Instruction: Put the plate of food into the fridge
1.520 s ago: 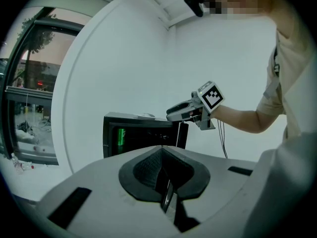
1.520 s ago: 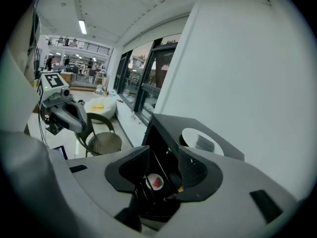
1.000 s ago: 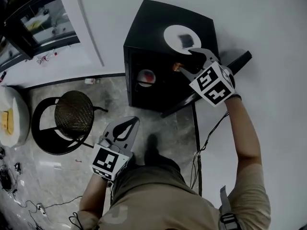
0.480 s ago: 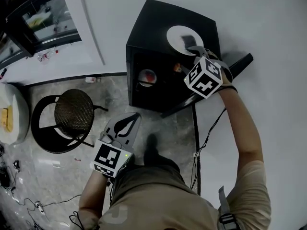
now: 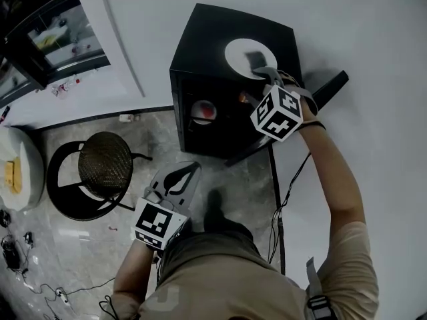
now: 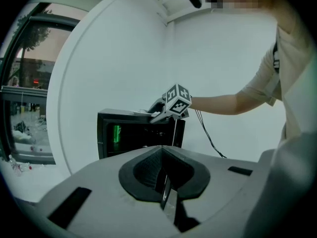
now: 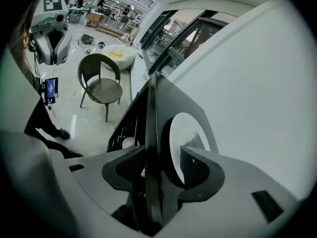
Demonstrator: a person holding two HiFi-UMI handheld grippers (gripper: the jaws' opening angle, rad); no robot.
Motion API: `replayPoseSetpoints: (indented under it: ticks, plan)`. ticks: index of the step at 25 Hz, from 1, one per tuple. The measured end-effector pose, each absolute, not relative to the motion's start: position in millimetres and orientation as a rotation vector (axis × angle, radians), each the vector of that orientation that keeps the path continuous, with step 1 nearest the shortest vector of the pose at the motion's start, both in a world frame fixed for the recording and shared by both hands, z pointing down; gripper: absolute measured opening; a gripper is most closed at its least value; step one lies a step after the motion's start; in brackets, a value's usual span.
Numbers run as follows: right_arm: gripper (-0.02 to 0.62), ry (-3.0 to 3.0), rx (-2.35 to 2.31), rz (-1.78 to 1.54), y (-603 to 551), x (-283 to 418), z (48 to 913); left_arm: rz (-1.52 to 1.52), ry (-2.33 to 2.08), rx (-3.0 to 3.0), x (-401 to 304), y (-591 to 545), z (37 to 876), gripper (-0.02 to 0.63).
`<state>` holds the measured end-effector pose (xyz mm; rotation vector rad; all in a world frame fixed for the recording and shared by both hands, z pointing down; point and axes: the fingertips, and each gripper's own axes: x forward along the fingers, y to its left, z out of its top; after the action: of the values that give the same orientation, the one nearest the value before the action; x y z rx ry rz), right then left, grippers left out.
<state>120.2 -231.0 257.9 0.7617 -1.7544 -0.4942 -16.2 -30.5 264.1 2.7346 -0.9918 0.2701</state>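
A white plate with a dark piece of food lies on top of the small black fridge, whose door stands open to the right. My right gripper is at the plate's near rim. In the right gripper view its jaws stand apart, with the fridge's top front edge and the plate's rim between them. My left gripper hangs low in front of the fridge, shut and empty. It looks at the fridge and the right gripper.
Inside the fridge are a red-and-white bowl and a green can. A round wicker chair stands on the floor to the left, with a white seat beyond it. A cable runs down along the wall.
My right gripper has sunk and rolled, coming from the fridge's front right corner to the plate's near rim. The left gripper has hardly moved.
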Motion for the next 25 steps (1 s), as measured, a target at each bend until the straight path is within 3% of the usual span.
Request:
replayPoseSetpoints:
  ticks: [19, 23, 25]
  plan:
    - [0.206, -1.864, 0.826, -0.463, -217, 116, 249, 0.257, -0.966, 2.735, -19, -18, 260, 0.012]
    - [0.092, -1.874, 0.884, -0.495, -219, 119, 241, 0.255, -0.957, 2.729, -18, -18, 264, 0.011]
    - [0.091, -1.88, 0.899, -0.502, -218, 119, 241, 0.26, -0.957, 2.725, -19, -17, 267, 0.012]
